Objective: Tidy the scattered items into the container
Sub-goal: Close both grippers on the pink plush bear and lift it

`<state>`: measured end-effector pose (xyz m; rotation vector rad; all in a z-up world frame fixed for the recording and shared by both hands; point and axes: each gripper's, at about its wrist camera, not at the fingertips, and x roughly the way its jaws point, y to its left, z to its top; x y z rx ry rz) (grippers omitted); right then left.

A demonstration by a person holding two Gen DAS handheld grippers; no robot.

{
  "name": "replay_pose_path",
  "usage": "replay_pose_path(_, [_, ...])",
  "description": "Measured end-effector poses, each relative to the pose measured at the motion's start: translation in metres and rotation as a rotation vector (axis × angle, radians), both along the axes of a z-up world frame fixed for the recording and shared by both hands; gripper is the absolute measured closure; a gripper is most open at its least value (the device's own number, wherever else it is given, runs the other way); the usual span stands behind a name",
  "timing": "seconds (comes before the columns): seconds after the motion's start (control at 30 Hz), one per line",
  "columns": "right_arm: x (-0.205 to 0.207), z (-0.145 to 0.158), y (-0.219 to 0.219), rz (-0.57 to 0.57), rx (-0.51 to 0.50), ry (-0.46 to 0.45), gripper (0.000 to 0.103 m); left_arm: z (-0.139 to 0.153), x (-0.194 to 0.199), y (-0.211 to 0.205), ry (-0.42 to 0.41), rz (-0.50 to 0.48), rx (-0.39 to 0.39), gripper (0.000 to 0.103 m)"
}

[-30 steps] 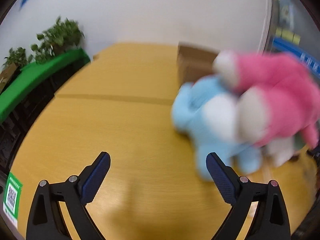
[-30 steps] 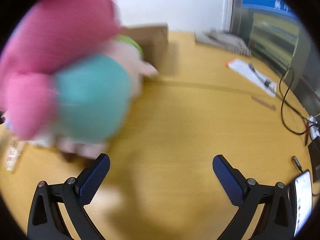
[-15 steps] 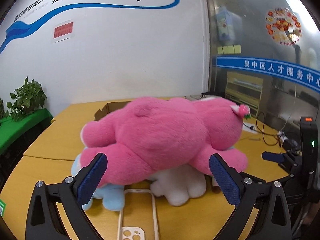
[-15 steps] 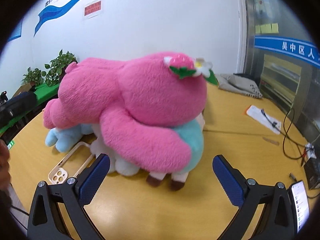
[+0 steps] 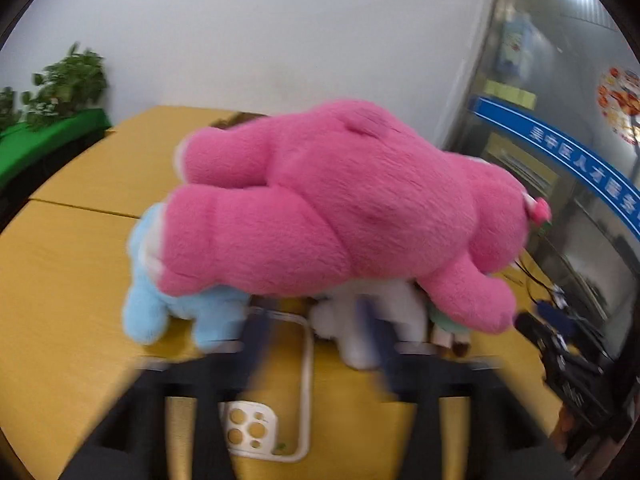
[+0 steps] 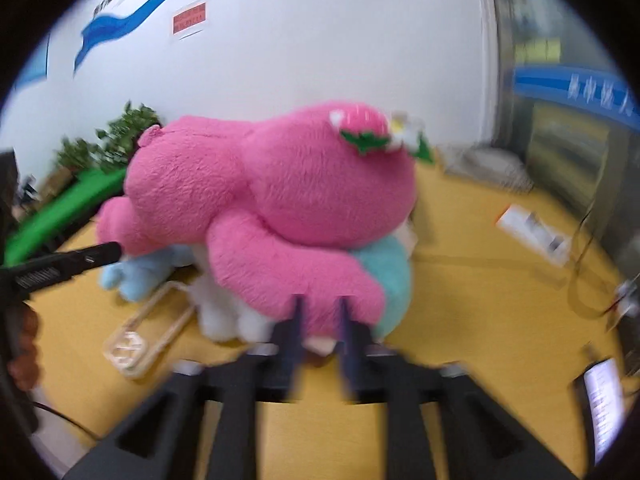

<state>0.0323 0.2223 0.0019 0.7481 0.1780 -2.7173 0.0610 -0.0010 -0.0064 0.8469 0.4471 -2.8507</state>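
Black tongs sit nearest: the left gripper (image 5: 316, 320) stands part open over the clear phone case (image 5: 280, 432), while the right gripper (image 6: 320, 308) has just been closing to a narrow gap at an arm of the pink plush (image 6: 280, 200), with blur hiding whether its pads press. Beyond, that plush lies atop a blue plush (image 5: 160, 304) and a white plush (image 5: 372, 320) on the yellow table (image 5: 72, 280); it is probably light, soft and squashy, best pinched by a limb. Behind it peeks the cardboard box (image 5: 236, 120), and the wall notice (image 6: 190, 20) and blue strip (image 5: 560, 156) are too blurred to read.
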Motion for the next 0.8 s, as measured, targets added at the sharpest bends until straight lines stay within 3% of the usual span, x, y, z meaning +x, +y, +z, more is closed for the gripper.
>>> replay_pose_path(0.07, [0.005,0.006,-0.002,-0.006,-0.005,0.049,0.015,0.01,0.006,-0.004,0.04,0.046,-0.026,0.0])
replay_pose_path(0.33, [-0.018,0.04,0.004,0.035,-0.071,0.047,0.014,0.052,-0.011,-0.002,0.123,-0.116,-0.023,0.0])
replay_pose_path(0.43, [-0.045,0.055,0.017,0.051,-0.133,0.012,0.014,0.062,-0.039,-0.002,0.081,-0.198,-0.021,0.0])
replay_pose_path(0.57, [-0.095,0.061,0.021,0.107,-0.139,-0.047,0.013,0.056,-0.083,-0.004,-0.001,-0.249,-0.039,0.0])
replay_pose_path(0.63, [-0.124,0.052,0.021,0.126,-0.134,-0.097,0.01,0.043,-0.101,-0.011,-0.062,-0.262,0.02,0.0])
replay_pose_path(0.67, [-0.14,0.044,0.022,0.135,-0.146,-0.129,0.002,0.037,-0.106,-0.016,-0.075,-0.268,0.069,0.0])
replay_pose_path(0.7, [-0.15,0.039,0.024,0.142,-0.174,-0.151,0.0,0.032,-0.11,-0.022,-0.089,-0.272,0.113,0.0])
replay_pose_path(0.8, [-0.163,0.029,0.03,0.203,-0.265,-0.17,0.002,0.024,-0.116,-0.031,-0.104,-0.293,0.143,0.0])
